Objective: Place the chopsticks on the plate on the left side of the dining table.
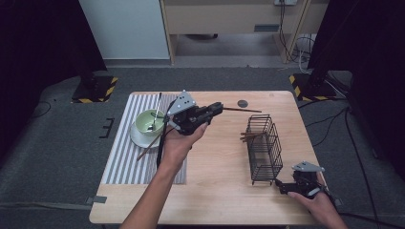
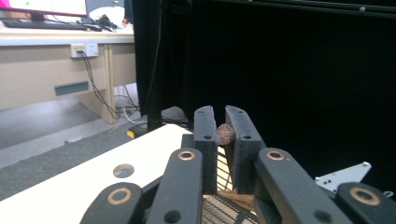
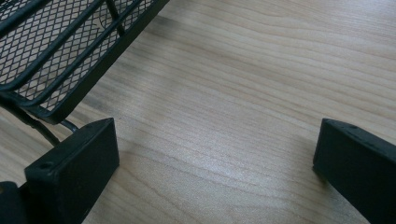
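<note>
Grey carpet point(image 1: 57, 143) all around a pale wooden bench point(image 1: 219, 176). Beige desk point(image 1: 229, 19) beyond, white wall panel point(image 1: 124, 28), black curtains point(image 1: 28, 47) either side, cables trailing.

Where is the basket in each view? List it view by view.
High view: basket right of centre on the table.
Left gripper view: basket mesh bottom centre, behind the jaws gripping a chopstick.
Right gripper view: basket top left corner.
Shared landmark: the wooden table.

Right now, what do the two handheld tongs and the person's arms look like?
Both the left tongs and the right tongs are black, each topped by a grey three-cornered plate with small holes. Brass-coloured pivot rings mark the left one's linkage bars. A dark cable trails from the left. Both forearms are bare, without sleeves.
</note>
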